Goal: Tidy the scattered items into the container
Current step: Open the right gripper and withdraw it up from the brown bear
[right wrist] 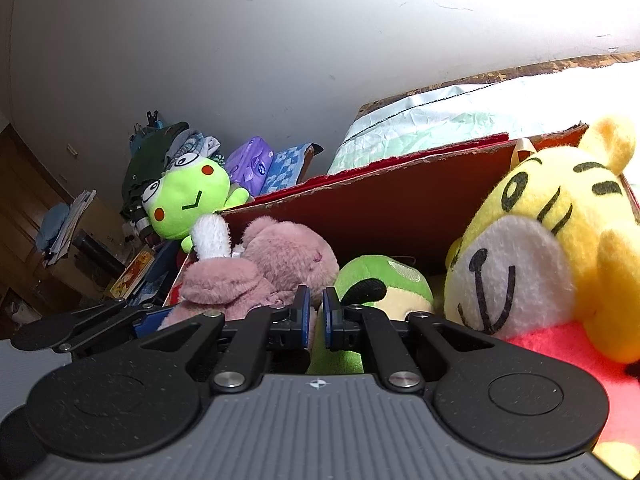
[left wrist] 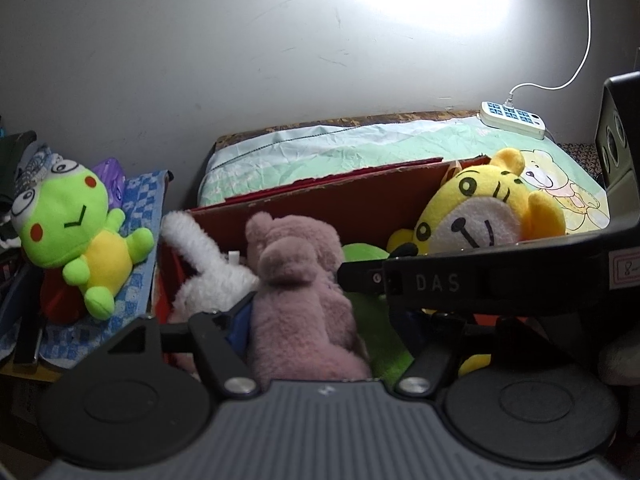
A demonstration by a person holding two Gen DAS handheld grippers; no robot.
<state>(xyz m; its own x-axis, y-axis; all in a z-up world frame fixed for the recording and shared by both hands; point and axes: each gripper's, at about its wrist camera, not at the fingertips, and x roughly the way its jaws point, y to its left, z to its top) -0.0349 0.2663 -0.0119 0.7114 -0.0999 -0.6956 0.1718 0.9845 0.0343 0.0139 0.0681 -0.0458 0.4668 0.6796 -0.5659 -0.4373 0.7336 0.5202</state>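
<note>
A red cardboard box (left wrist: 340,204) holds a yellow tiger plush (left wrist: 480,208), a white plush (left wrist: 200,248) and a green plush (right wrist: 380,280). A pink plush (left wrist: 304,288) stands in the box between the fingers of my left gripper (left wrist: 316,308). Its left blue pad presses the fur; its right finger is hidden behind my right gripper (left wrist: 360,278). In the right wrist view my right gripper (right wrist: 319,312) is shut above the green plush, with nothing clearly between its pads. A green frog plush (left wrist: 76,232) lies outside the box, to its left, on a blue checked cloth (left wrist: 136,208).
Behind the box is a bed with a pale green sheet (left wrist: 360,140) and a white power strip (left wrist: 514,118) with its cable. A purple wipes pack (right wrist: 250,160) and piled clothes lie by the frog. A dark boxy device (left wrist: 616,140) stands at the right.
</note>
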